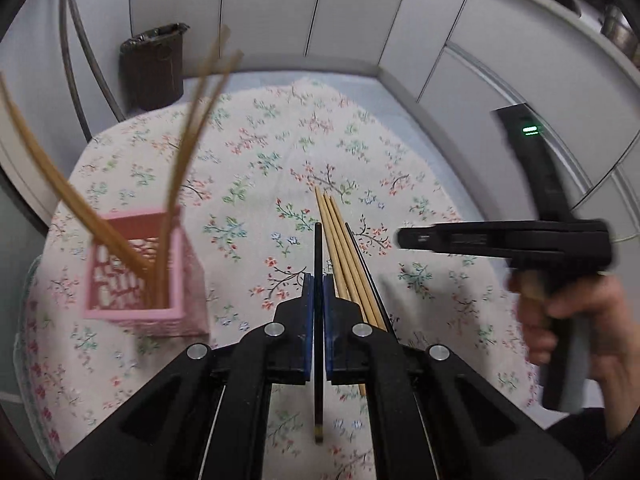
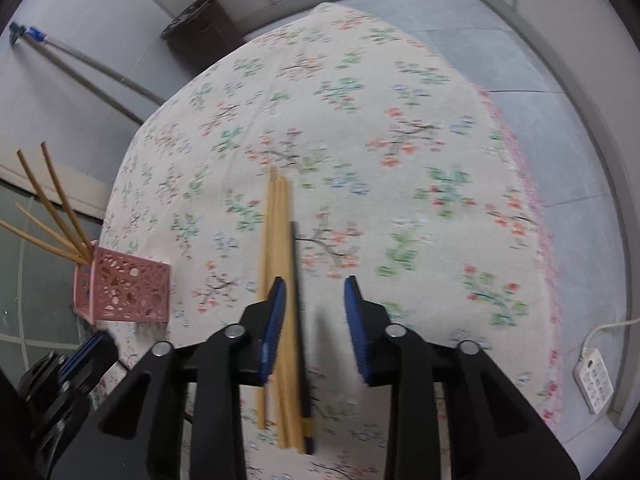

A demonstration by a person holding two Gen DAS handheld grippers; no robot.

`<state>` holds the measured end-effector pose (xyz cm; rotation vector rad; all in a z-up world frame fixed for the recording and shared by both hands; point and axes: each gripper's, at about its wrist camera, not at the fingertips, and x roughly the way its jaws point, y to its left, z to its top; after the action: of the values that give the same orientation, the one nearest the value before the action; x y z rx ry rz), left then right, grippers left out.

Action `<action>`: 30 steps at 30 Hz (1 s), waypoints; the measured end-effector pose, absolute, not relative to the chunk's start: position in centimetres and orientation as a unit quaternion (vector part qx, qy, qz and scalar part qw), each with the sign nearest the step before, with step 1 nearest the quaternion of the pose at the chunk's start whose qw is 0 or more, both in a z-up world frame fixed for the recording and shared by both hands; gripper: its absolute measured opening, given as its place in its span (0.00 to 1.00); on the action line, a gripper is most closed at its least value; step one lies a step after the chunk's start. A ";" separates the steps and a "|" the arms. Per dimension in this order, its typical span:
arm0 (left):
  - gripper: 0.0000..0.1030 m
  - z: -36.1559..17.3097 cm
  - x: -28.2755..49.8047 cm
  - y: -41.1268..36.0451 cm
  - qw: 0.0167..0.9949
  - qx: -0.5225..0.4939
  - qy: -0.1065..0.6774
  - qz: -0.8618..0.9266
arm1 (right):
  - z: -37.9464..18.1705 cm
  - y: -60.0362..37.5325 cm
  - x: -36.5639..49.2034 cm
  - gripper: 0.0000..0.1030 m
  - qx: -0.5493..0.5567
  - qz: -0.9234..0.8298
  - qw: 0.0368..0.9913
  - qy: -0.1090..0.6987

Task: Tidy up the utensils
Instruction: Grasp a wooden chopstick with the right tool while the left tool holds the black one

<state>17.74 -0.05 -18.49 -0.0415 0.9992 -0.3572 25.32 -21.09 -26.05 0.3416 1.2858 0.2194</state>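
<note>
My left gripper is shut on a black chopstick, held above the floral tablecloth. A pink perforated holder with several bamboo chopsticks standing in it is to its left. Three bamboo chopsticks and one black chopstick lie on the cloth just to its right. My right gripper is open, above the lying bamboo chopsticks and black chopstick. The holder shows at the left of the right wrist view. The right gripper also shows in the left wrist view.
A dark waste bin stands on the floor beyond the table, next to leaning poles. White wall panels surround the table. A white power strip lies on the floor at the right.
</note>
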 end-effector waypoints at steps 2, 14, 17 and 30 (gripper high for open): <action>0.03 -17.6 17.2 0.7 0.865 -0.025 0.470 -0.174 | -26.2 -19.5 25.8 0.18 0.157 0.124 0.778 0.595; 0.03 -15.9 15.7 2.7 0.867 -0.041 0.459 -0.188 | -30.4 -14.7 29.1 0.12 0.134 0.112 0.754 0.634; 0.03 -15.9 15.7 3.2 0.867 -0.043 0.460 -0.189 | -30.5 -13.6 29.8 0.12 0.100 0.095 0.768 0.626; 0.03 -13.7 15.0 4.5 0.884 -0.044 0.424 -0.190 | -25.3 -12.3 29.2 0.06 0.043 0.110 0.834 0.539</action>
<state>15.01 4.54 -13.71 -0.0919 0.8833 -0.3963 29.20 -12.26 -25.27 0.0909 1.1409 0.2323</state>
